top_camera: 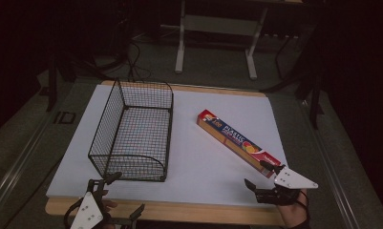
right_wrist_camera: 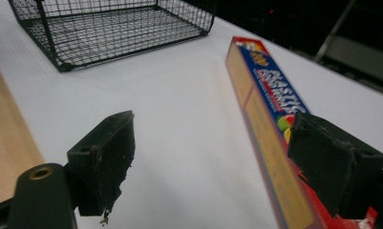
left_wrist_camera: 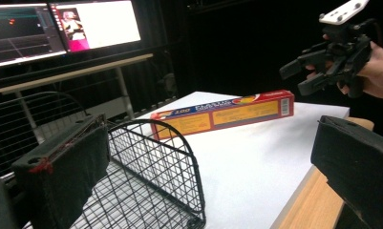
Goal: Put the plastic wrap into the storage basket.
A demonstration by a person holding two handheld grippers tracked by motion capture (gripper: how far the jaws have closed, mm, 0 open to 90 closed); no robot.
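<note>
Dim lab: monitors (left_wrist_camera: 60, 28), cabled floor (top_camera: 132, 62)

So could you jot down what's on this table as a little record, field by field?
Surface: white board on a wooden table
Basket: empty black wire basket, left side
Box: long orange and blue plastic wrap box, lying flat, right side
Left gripper: open, near the basket's front
Right gripper: open, fingers by the box's near end, not gripping

Dim room, grey carpet floor (top_camera: 213, 71), white-legged desk (top_camera: 217, 28), two lit monitors (left_wrist_camera: 60, 26) behind.
</note>
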